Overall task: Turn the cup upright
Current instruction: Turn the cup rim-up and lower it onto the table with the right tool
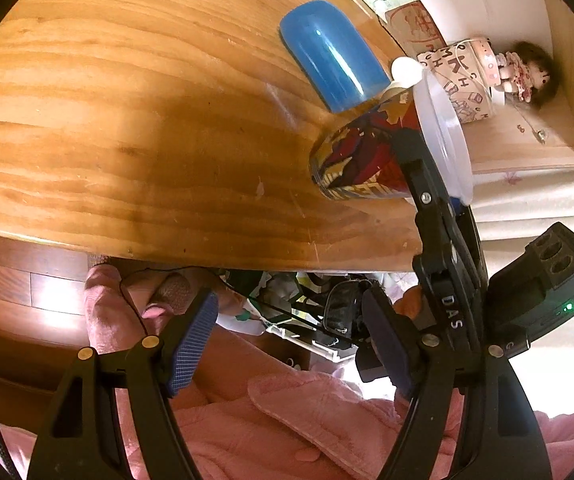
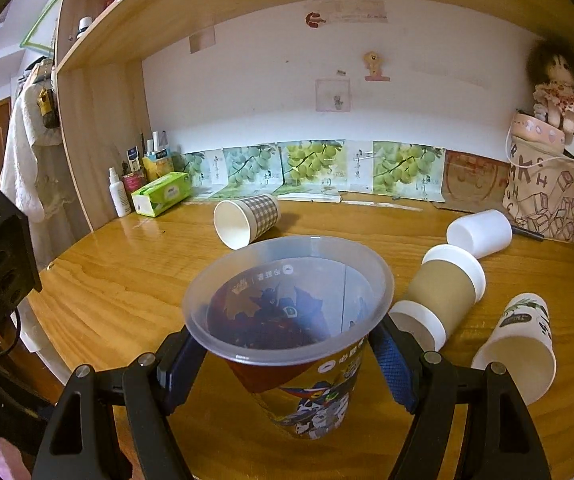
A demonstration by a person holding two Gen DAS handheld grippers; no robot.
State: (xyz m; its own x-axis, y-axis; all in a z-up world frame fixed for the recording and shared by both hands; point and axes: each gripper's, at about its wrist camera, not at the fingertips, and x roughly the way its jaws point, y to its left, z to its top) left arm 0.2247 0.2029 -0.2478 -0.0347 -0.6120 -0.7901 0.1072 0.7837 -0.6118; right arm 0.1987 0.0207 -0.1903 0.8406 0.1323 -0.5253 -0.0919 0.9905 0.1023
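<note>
Holding printed cup [image 2: 307,344] mouth-up near desk [image 2: 127,280] front edge, right gripper [image 2: 287,364] pads clamped on wall below rim. Left gripper [image 1: 287,344] spread, idle off desk. Advice: seat base flat before release; avoid toppled brown cup [image 2: 443,292] beside.

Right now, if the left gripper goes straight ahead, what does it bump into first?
Probably nothing soon. The left gripper is open and empty, pointing below the wooden desk edge toward floor clutter. Depth there is hard to judge.
</note>
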